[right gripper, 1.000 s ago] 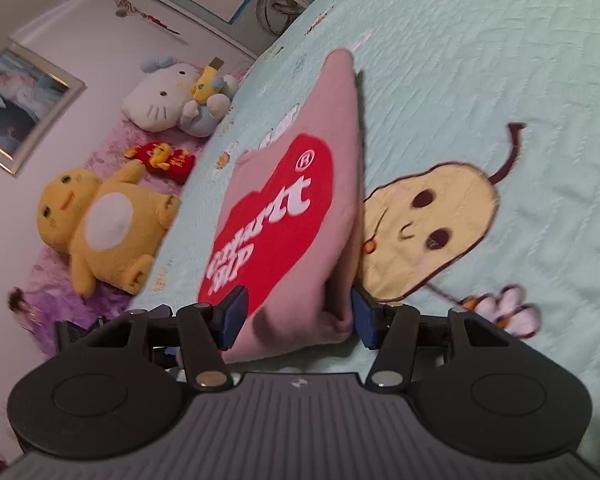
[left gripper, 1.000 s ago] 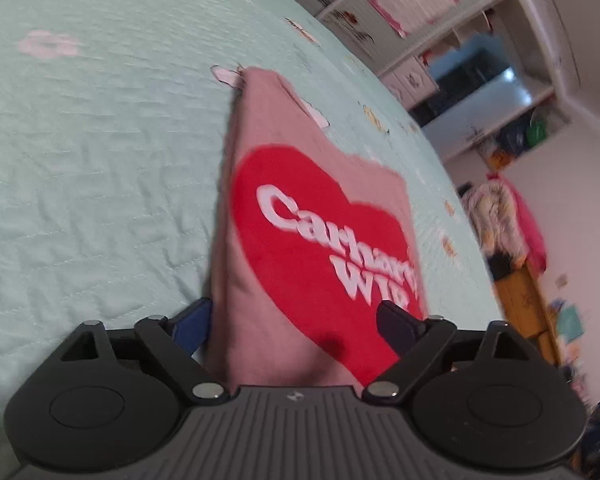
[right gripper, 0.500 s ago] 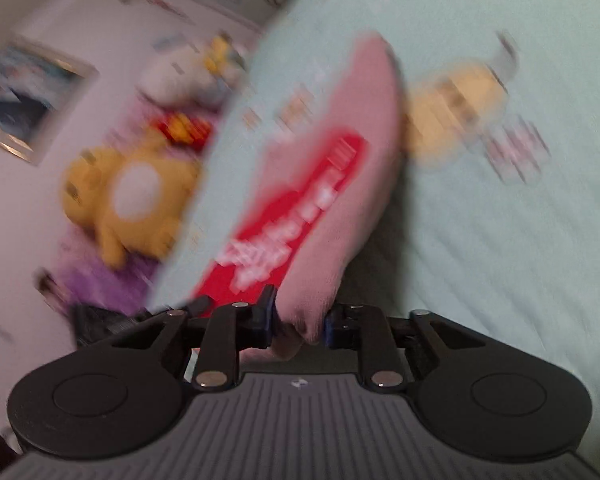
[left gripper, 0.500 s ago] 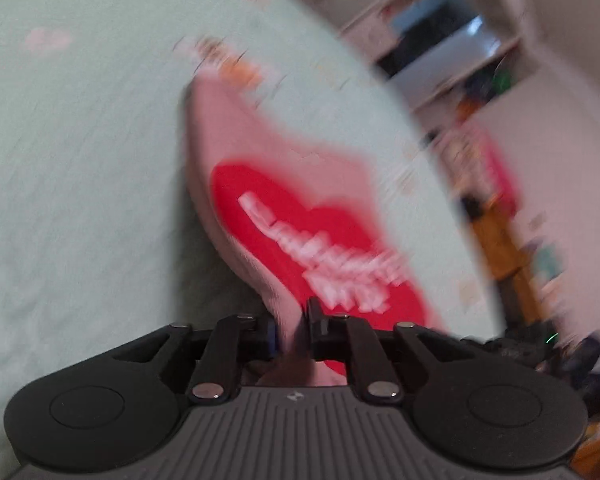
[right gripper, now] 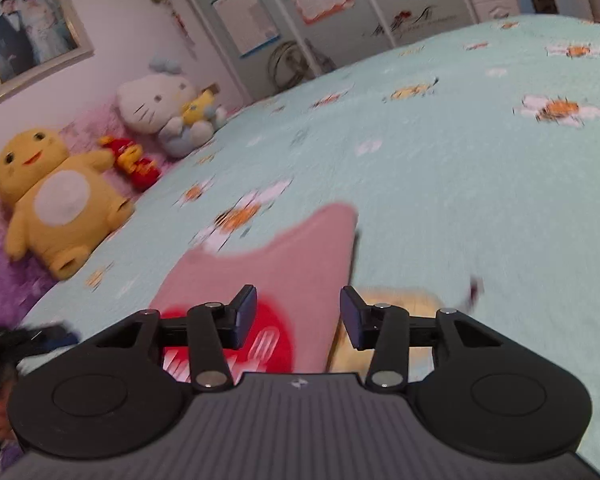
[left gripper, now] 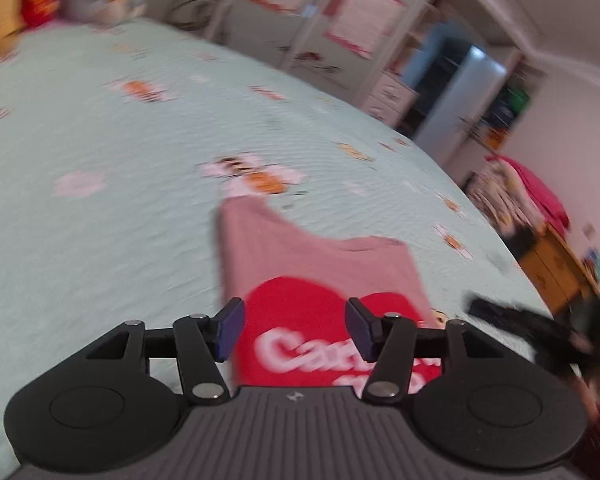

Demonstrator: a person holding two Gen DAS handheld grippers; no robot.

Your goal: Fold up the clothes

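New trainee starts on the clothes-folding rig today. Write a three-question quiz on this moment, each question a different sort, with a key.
1. True or false: the jaws of the left gripper are clamped on the pink shirt.
2. Multiple choice: what is printed on the shirt? A) a blue star B) a red heart with white lettering C) green stripes
3. Short answer: what does the shirt lie on, and which big yellow thing shows at the left of the right wrist view?

Key
1. False. Both grippers have just been opening; the jaws of the left and of the right gripper stand apart, with nothing pressed between them.
2. B
3. The mint green bedspread; a yellow plush toy.
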